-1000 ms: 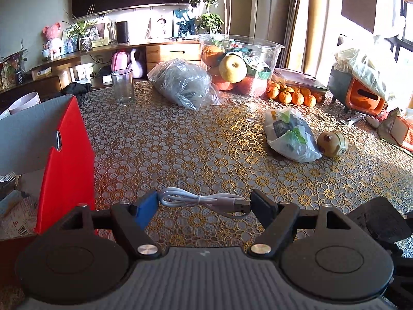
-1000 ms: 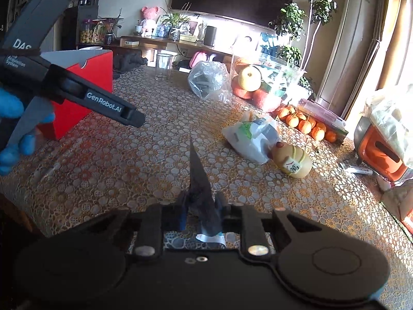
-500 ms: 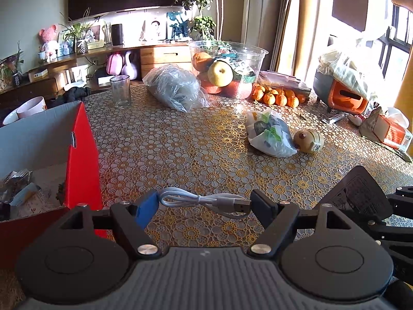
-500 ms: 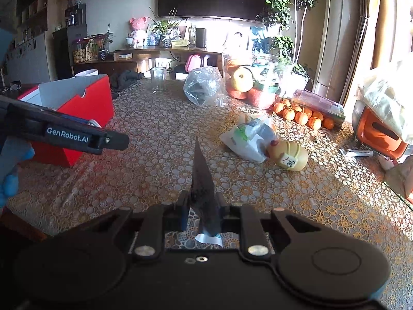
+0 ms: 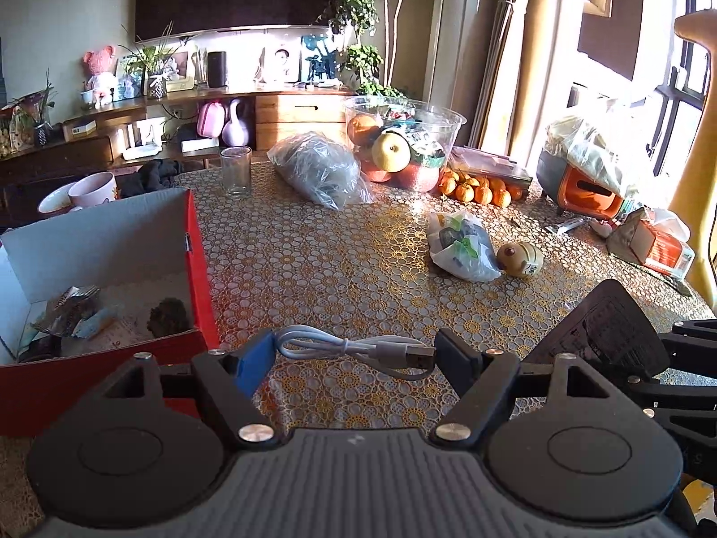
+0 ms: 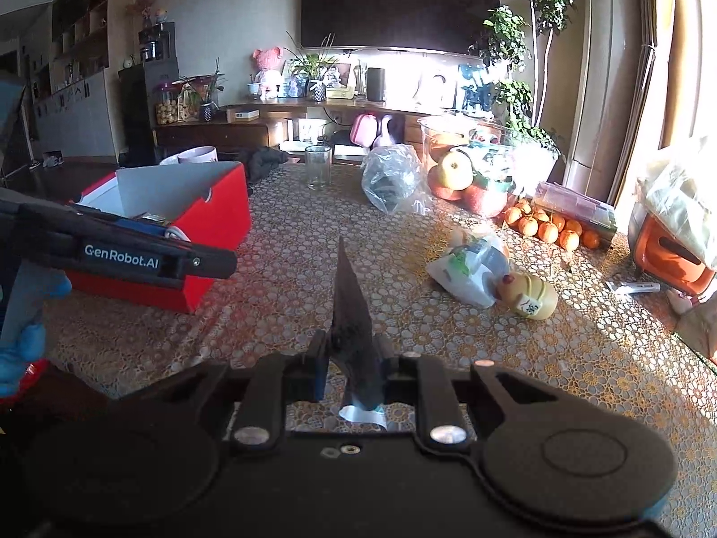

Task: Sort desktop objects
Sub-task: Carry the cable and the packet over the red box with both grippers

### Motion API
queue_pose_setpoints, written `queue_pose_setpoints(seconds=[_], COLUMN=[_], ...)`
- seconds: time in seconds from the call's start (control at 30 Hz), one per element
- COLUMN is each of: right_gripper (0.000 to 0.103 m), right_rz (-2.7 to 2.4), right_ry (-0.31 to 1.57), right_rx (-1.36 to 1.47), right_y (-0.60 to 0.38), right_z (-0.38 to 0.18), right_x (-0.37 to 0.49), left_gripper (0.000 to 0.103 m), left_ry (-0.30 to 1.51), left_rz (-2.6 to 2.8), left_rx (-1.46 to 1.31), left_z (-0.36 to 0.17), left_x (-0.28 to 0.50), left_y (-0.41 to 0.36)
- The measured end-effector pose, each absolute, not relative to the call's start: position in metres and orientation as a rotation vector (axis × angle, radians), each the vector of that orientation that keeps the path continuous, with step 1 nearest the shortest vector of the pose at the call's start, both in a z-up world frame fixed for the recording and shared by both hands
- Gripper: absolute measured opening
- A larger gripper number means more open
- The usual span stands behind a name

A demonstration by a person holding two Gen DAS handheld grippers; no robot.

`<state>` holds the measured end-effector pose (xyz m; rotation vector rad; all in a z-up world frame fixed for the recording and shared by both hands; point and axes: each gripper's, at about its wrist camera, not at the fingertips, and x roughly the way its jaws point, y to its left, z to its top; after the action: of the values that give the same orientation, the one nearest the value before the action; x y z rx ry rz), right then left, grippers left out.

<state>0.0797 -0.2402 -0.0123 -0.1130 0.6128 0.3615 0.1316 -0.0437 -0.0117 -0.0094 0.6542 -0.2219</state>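
A dark television [image 6: 399,0] hangs above a wooden sideboard [image 5: 291,112] carrying a pink plush toy [image 5: 97,69], a black speaker [image 5: 217,69] and framed pictures. A leafy potted tree [image 6: 524,45] stands beside beige curtains [image 5: 515,67].

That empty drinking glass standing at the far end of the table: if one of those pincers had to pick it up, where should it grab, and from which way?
Probably around the middle of the drinking glass, fingers on either side of its straight wall, coming in level from the near side. It stands upright, and the table in front of it is bare; the plastic bag lies to its right, apart from it.
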Motion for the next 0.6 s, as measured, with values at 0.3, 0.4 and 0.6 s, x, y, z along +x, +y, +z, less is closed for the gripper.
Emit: queue_pose_setpoints(seconds=[0.3,0.4,0.6], right_gripper=[0.02,0.02,0.02], right_rz=[0.448,0.483,0.55], right_ry=[0.585,0.574,0.555], right_rx=[-0.119,-0.124,-0.144], right_y=[-0.203,-0.189,-0.157], right_z=[0.011,0.019,0.032], right_x=[0.066,0.065,0.067], left_gripper=[0.078,0.078,0.078], left_ry=[0.634,0.618,0.587], left_rz=[-0.165,-0.133,-0.068], left_rx=[-0.023,-0.028,-0.046], left_z=[0.008,0.016,0.028], left_x=[0.101,0.091,0.075], left_y=[-0.003,0.015,0.051])
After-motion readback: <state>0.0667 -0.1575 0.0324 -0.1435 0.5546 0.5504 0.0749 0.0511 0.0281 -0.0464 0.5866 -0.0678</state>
